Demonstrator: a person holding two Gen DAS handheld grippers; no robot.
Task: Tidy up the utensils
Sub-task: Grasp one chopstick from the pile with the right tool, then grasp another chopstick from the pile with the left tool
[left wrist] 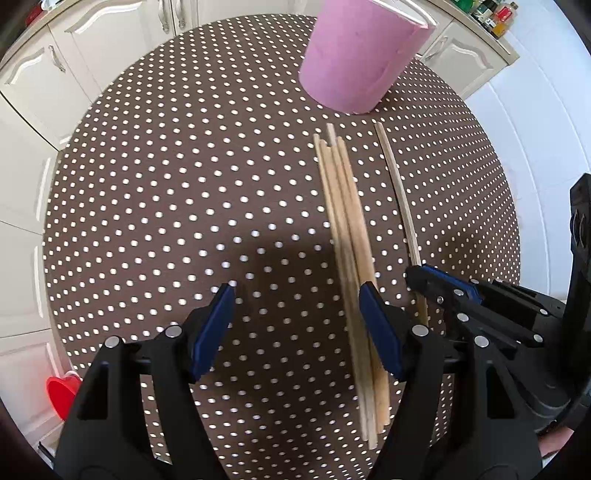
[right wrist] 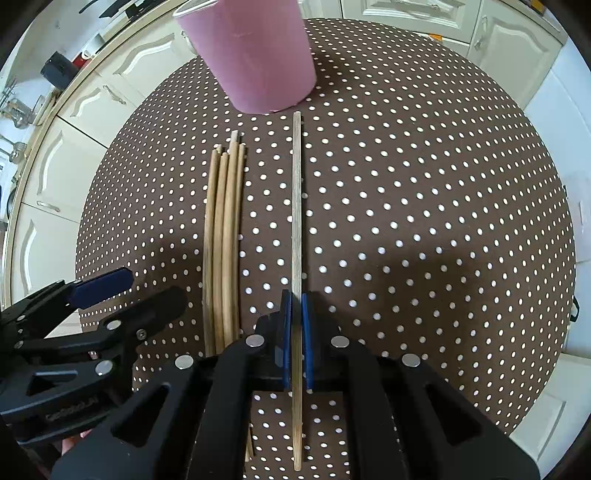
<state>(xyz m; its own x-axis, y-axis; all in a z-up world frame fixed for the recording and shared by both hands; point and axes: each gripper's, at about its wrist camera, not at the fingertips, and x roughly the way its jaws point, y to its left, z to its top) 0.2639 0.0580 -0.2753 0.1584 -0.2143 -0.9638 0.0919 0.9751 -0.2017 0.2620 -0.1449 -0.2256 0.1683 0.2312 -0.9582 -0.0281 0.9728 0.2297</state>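
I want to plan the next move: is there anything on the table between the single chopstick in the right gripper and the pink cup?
Nothing visible. The right gripper is shut on the single chopstick, and only bare dotted tablecloth lies between its far tip and the pink cup. The chopstick bundle lies off to the side.

This is a home kitchen. A round table point(right wrist: 406, 184) stands in the middle under a brown cloth dotted with white. All round the table run cream cabinet doors point(left wrist: 107, 33) with raised curved panels and metal handles point(right wrist: 112, 94), under a pale worktop edge. Beyond the table on one side, the worktop carries a cluster of bottles and jars point(left wrist: 493, 14), some with red and yellow labels. On the opposite side of the table, a dark appliance point(right wrist: 59, 68) and some glassware point(right wrist: 16, 110) sit on the worktop. Low beside the table is a red plastic container point(left wrist: 62, 393).
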